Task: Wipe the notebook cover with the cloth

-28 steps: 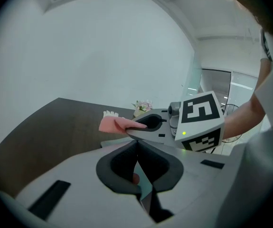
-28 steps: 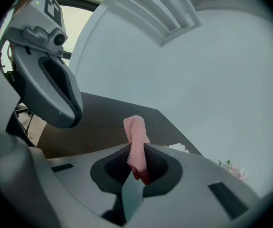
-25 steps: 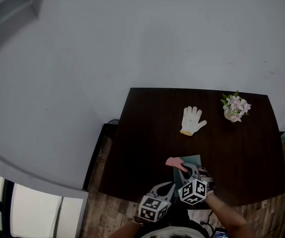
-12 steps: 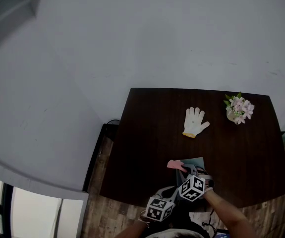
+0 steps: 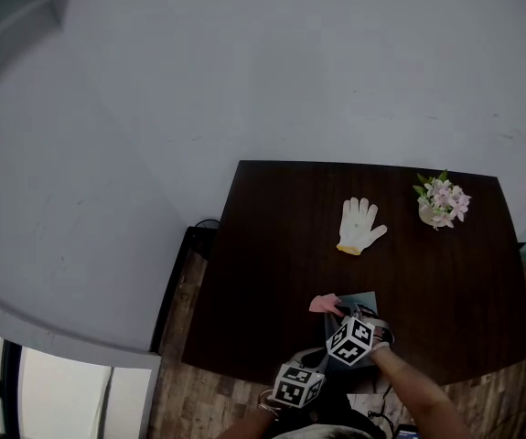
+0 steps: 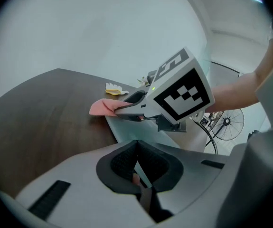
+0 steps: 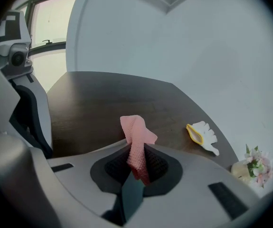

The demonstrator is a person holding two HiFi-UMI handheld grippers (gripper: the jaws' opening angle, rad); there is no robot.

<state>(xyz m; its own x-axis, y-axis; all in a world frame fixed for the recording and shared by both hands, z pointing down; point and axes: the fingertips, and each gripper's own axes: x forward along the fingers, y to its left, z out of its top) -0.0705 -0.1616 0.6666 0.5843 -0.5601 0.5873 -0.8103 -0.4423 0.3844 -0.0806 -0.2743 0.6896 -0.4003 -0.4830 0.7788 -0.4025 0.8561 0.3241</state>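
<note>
My right tool is clamped shut on the crumpled pink cloth, holding it at the 10 o'clock corner of the grey-blue rectangular notebook on the dark wooden desk. My left tool, at 7 o'clock of the right one, is closed on the notebook's near edge

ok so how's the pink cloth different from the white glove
The cloth is pink and stands pinched in the right gripper; the glove is white with a yellow cuff. The cloth is bunched, the glove lies flat and untouched on the table. Both are soft fabric.
</note>
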